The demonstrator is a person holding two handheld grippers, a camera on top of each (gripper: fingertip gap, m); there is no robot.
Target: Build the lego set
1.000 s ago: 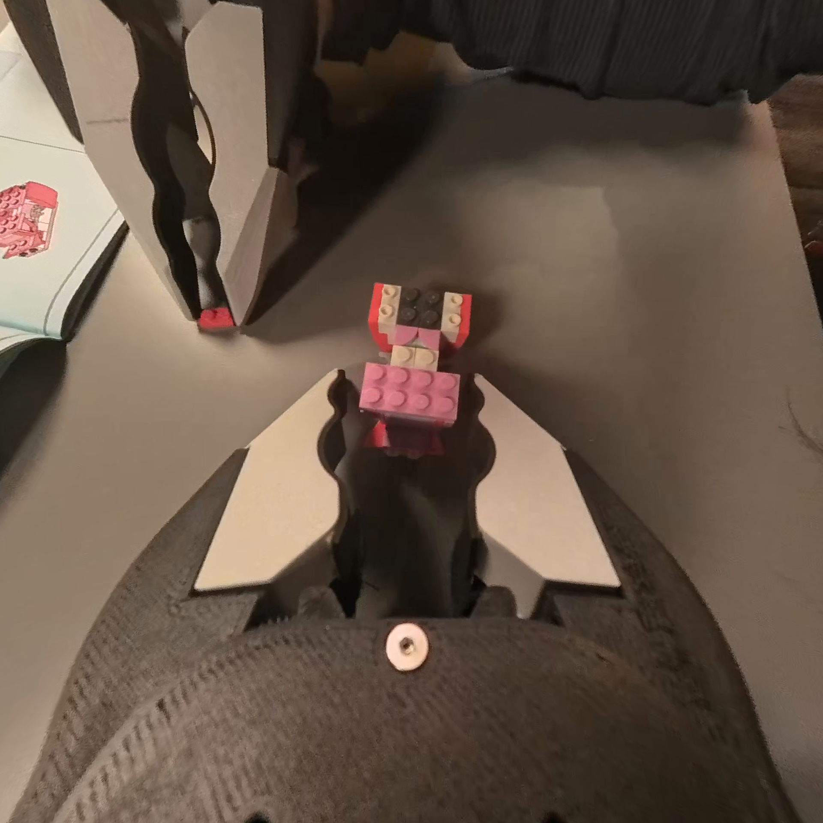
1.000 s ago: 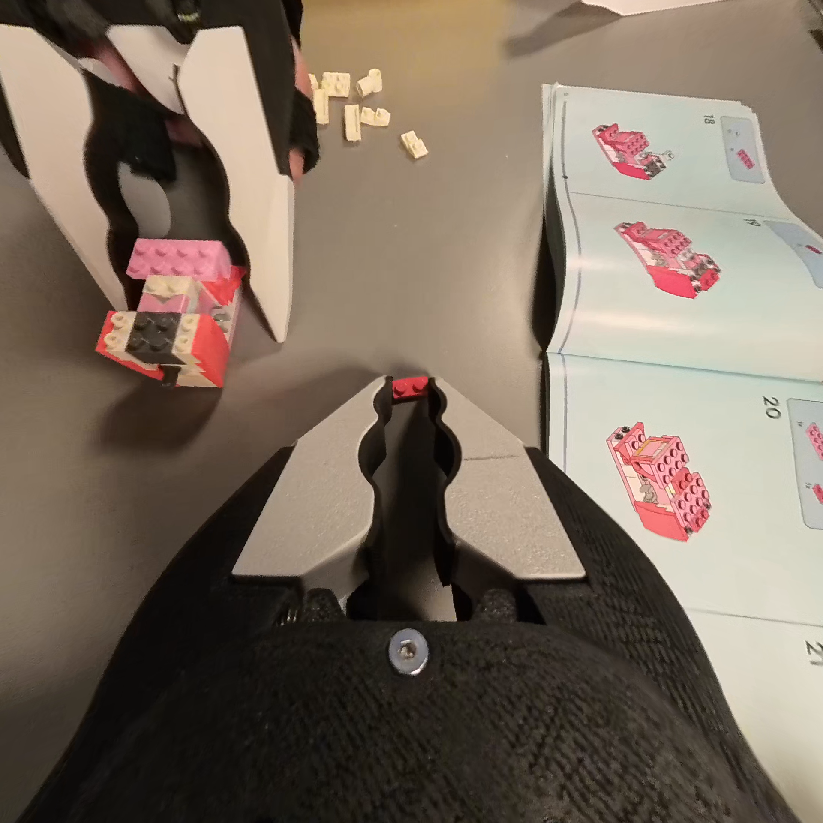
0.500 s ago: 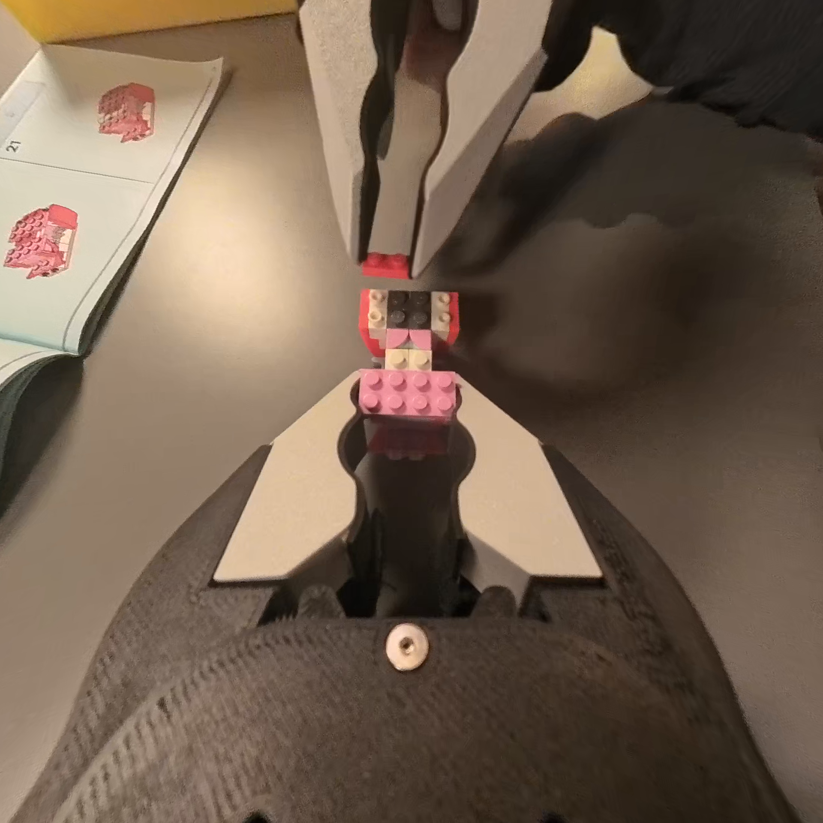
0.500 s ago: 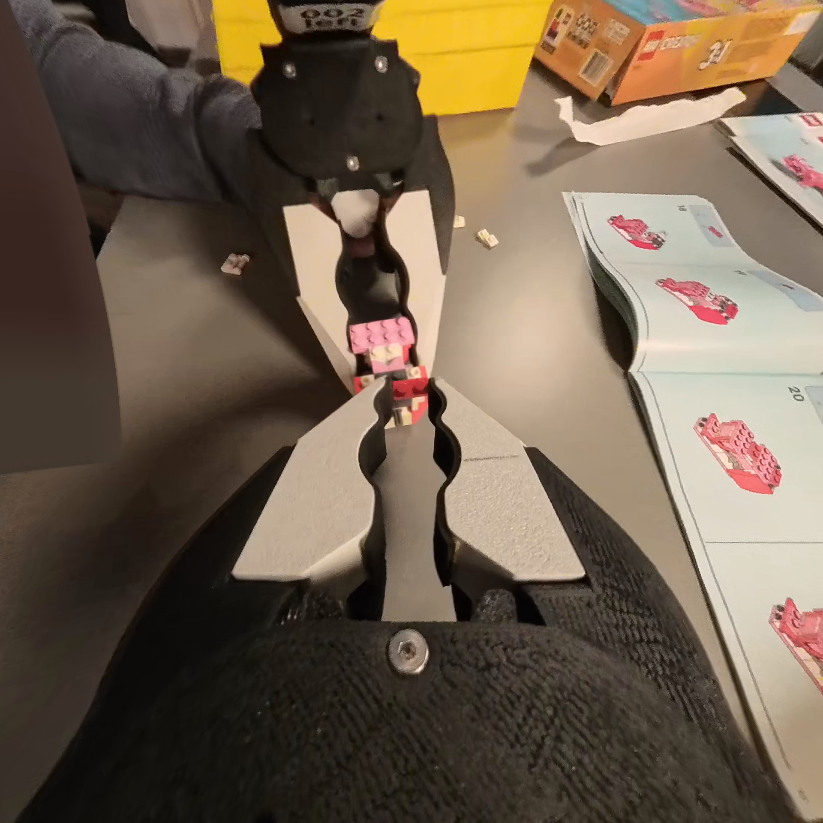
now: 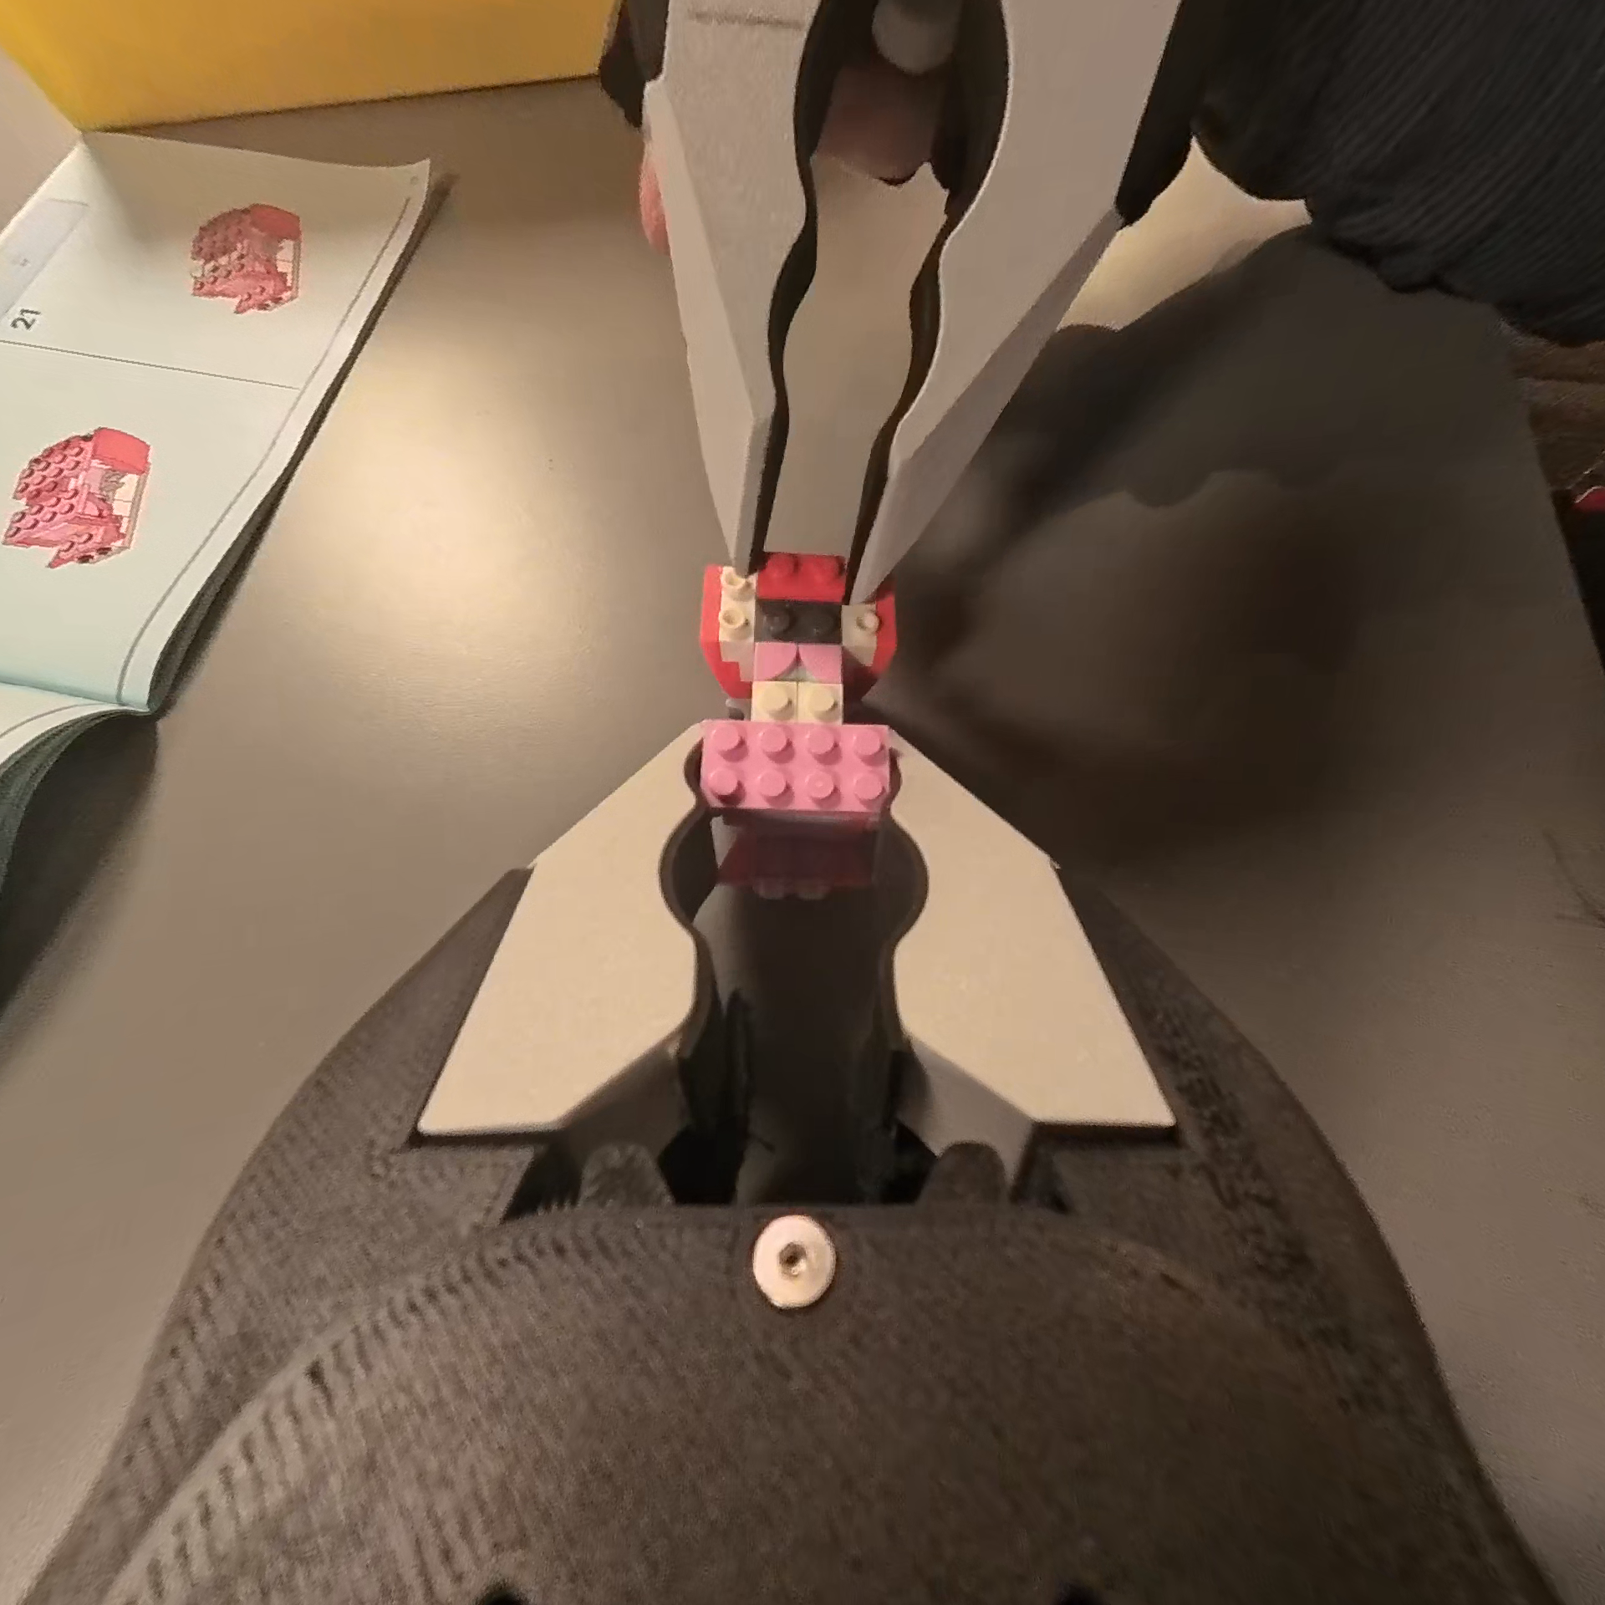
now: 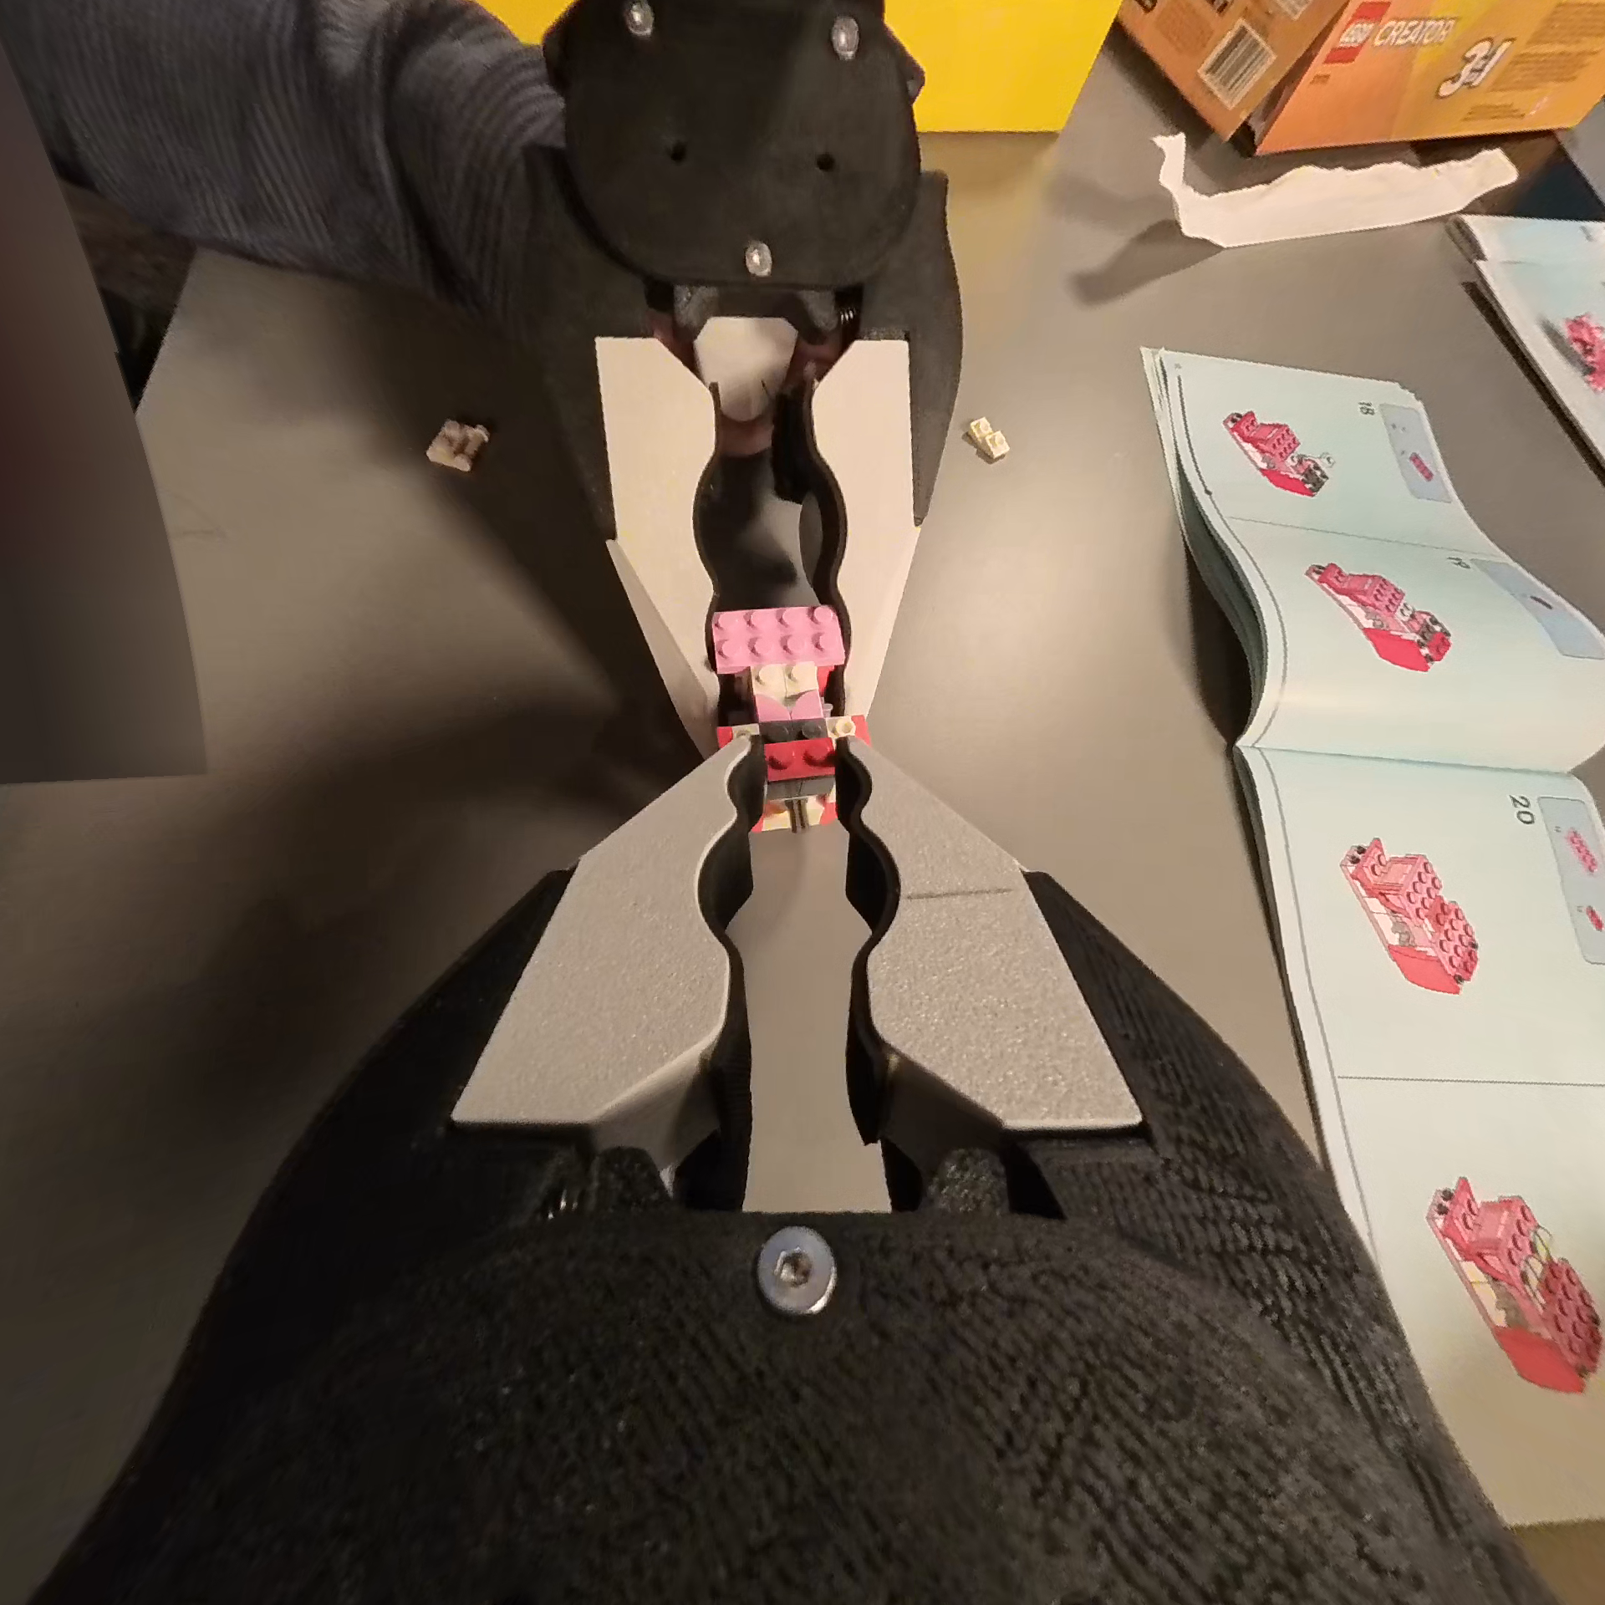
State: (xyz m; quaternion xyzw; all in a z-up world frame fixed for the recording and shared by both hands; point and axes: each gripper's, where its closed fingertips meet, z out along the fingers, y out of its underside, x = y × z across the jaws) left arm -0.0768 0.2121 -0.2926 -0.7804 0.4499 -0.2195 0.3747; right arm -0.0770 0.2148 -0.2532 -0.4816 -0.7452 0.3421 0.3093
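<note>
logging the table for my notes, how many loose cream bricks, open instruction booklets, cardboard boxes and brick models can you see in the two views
loose cream plastic bricks: 2
open pale-blue paper instruction booklets: 2
orange cardboard box: 1
pink-and-red brick model: 1
total: 6

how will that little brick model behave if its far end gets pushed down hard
The brick model, many small studded bricks, probably stays stiff but could snap apart at a seam. The left gripper pinches only its pink end, so it may pivot.
</note>
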